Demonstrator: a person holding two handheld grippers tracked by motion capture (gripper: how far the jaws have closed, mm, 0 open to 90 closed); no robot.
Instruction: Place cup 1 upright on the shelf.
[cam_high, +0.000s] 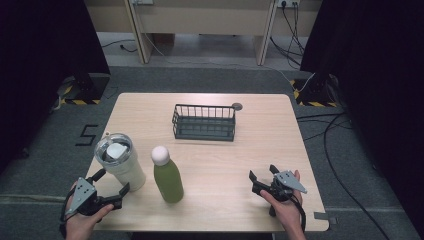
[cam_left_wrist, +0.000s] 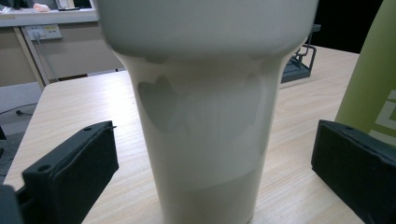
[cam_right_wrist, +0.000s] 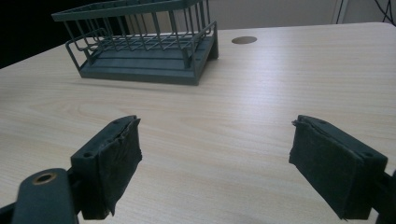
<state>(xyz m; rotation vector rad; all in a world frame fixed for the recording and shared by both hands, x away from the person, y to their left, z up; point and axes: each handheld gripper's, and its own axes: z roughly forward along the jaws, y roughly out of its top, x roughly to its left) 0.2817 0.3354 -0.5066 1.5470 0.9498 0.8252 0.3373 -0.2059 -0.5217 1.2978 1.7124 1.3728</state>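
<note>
**Risk assessment: left gripper staged around tumbler, grasp not yet made**

Near left: the left gripper (cam_high: 113, 183) sits at the table's near edge with its jaws spread wide, holding nothing. In the left gripper view the tall cream tumbler with a clear lid (cam_left_wrist: 205, 107) stands between the two jaws, with a gap on each side; no contact is visible. The tumbler rests upright on the pale wooden table (cam_high: 280, 150), near its left edge.

Near right: the right gripper (cam_high: 263, 176) is likewise wide open and empty, over bare tabletop, well apart from every item.

Just right of the tumbler stands the green bottle with a round white cap (cam_high: 167, 175), close enough that its side shows behind the right-hand jaw in the left gripper view.

Far centre: the dark wire basket (cam_high: 204, 122) stands empty, with a small round grey disc (cam_high: 237, 106) at its far right corner.

Hazards, as judged:
- The tumbler narrows towards its base and looks smooth; a closure low on the taper may let it slip upward or tilt.
- The outer jaw has little room beside the bottle; an off-centre closure or sideways swing could knock the tall, narrow bottle over.
- The tumbler stands near the table edge; a push rather than a squeeze could send it off.
</note>
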